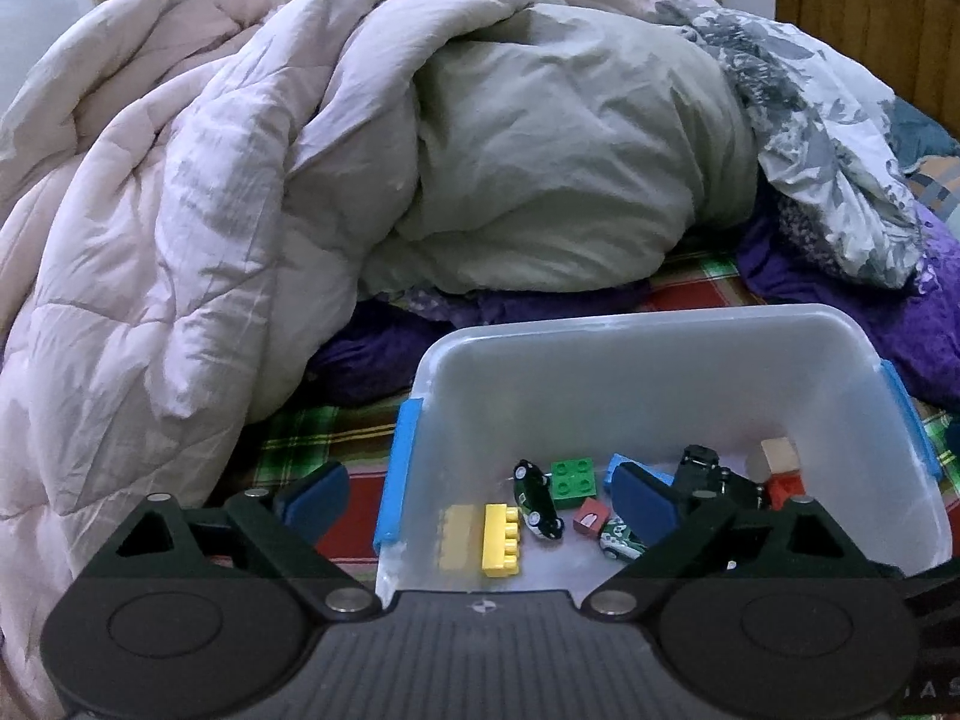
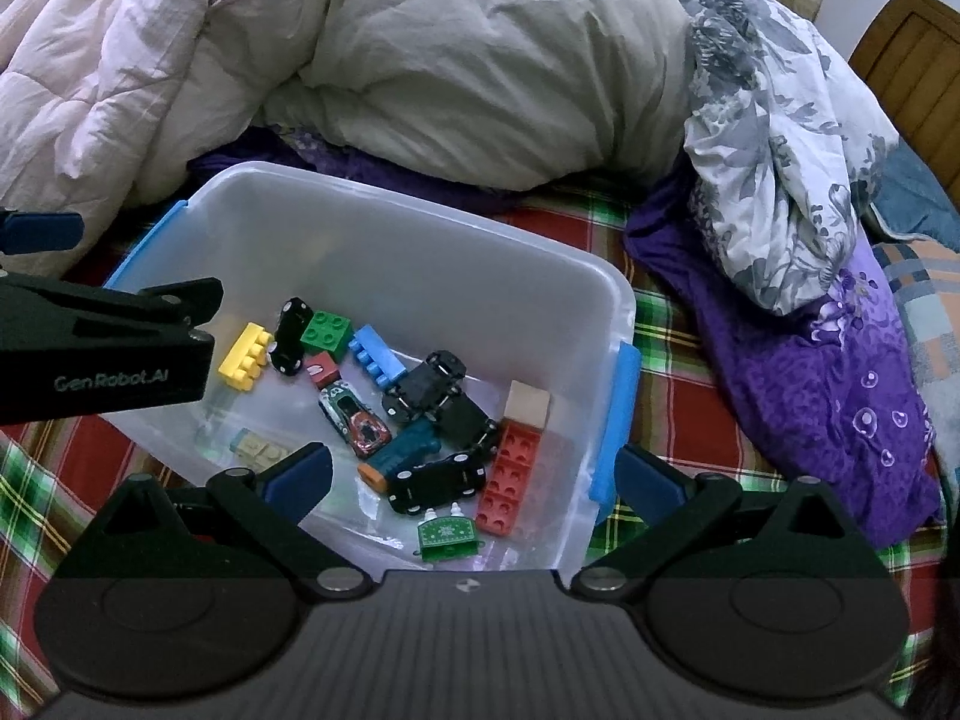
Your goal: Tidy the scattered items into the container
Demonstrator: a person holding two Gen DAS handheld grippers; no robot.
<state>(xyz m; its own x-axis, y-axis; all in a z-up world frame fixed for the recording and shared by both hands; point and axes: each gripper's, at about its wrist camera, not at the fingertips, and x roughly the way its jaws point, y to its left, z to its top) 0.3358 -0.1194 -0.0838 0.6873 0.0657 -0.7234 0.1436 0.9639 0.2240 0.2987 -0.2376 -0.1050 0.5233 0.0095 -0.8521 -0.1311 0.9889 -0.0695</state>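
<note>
A translucent plastic storage bin with blue side latches point(image 2: 600, 300) sits on a bed covered by a red and green plaid sheet point(image 2: 672, 324), in front of a heap of pale pink quilt point(image 1: 150, 240). In the right wrist view the right hand-held gripper point(image 2: 474, 477) hovers over the bin's near right corner, its blue-padded fingers spread wide and holding nothing; one finger is inside the rim, the other outside the blue latch. The left hand-held gripper point(image 1: 480, 495) is likewise wide open and empty, straddling the bin's left wall, with its right finger over the toys. All the toys lie on the bin floor. A yellow studded building brick point(image 2: 245, 355) lies near the left wall, its long axis running diagonally from near left to far right in the right wrist view. A long red studded brick point(image 2: 510, 477) lies close to the right wall, its long axis pointing away from the right hand-held gripper, with a tan wooden cube point(image 2: 527, 405) touching its far end. A small black toy car point(image 2: 437, 480) lies crosswise just ahead of the right hand-held gripper.
</note>
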